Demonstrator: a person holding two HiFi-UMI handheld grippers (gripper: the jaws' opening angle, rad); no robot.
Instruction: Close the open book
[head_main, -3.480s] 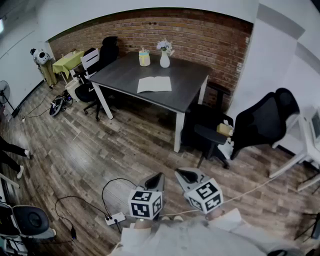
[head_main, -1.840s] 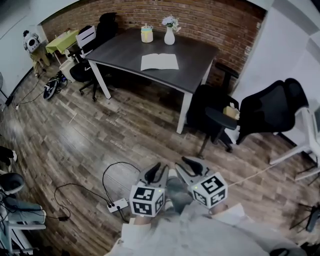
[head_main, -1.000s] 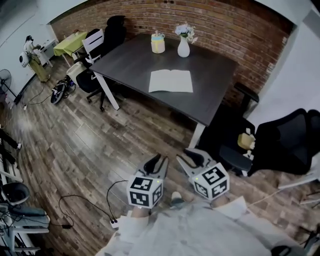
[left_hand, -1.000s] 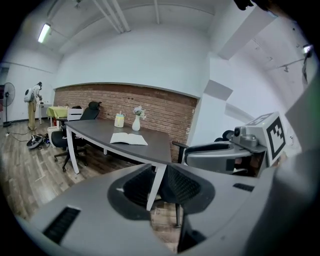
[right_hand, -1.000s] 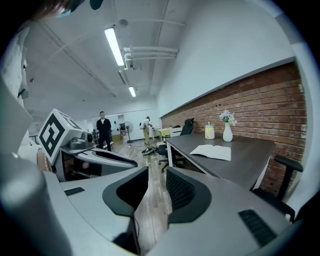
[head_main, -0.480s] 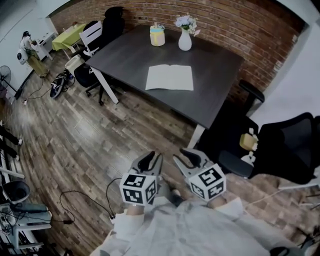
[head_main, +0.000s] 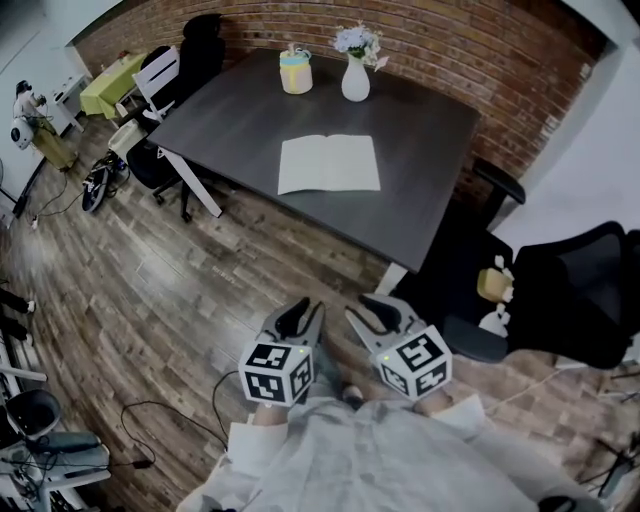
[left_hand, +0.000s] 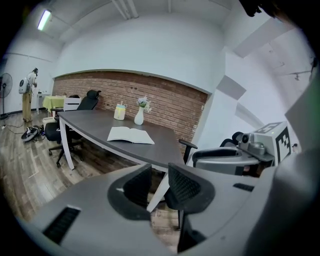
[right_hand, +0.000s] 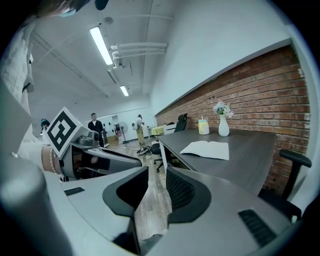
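Book (head_main: 329, 164) open flat, long axis L-R.

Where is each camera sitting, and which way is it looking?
Head view: on the person's head, looking steeply down at the table and open book; the shirt, left gripper and right gripper show.
Left gripper view: on the left gripper, facing the table along its open jaws; right gripper at the right.
Right gripper view: on the right gripper, facing the table along its open jaws; left gripper at the left.
Shared: all three see the open book and vase.
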